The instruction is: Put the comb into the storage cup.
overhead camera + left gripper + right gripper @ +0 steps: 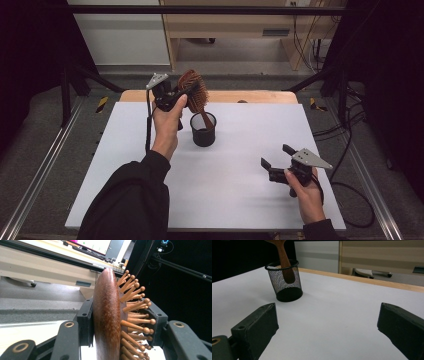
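A wooden hairbrush (194, 92) with peg bristles is held upright over a black mesh cup (203, 129), its handle (285, 263) reaching down inside the cup. My left gripper (176, 95) is shut on the brush head (107, 322), the two jaws pressing its back and its bristle side. The mesh cup (284, 281) stands on the white table near the back middle. My right gripper (276, 155) hovers low over the table at the front right, open, with nothing between its jaws.
The white tabletop (235, 170) has a wooden strip (250, 96) along its far edge. A cable (148, 125) hangs from the left gripper. Black frame bars and loose cables (350, 130) flank the table on the right.
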The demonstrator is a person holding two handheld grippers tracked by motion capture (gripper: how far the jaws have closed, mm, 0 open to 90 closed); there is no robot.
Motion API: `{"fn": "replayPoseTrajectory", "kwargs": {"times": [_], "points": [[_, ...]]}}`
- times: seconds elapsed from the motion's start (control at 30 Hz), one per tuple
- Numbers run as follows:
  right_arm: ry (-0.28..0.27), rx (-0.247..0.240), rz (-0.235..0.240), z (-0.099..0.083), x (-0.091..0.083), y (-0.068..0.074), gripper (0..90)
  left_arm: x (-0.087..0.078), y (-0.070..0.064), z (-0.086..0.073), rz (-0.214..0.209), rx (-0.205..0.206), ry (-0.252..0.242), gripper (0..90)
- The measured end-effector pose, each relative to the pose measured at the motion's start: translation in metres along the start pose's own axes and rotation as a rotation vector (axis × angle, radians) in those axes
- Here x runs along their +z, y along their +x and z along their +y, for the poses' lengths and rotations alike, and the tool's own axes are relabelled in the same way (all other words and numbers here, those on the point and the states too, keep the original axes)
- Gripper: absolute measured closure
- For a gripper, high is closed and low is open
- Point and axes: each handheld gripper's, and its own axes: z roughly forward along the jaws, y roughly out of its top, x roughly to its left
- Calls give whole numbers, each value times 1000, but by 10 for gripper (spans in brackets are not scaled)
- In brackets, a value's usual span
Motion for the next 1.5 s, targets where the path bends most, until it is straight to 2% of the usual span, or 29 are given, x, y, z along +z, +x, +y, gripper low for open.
{"fn": "replayPoseTrajectory", "kwargs": {"times": [1.13, 1.5], "points": [[20, -13, 13, -1, 1, 2, 35, 9, 13, -31, 11, -20, 36, 505], [24, -15, 20, -2, 2, 3, 34, 9, 12, -32, 6, -9, 41, 505]]}}
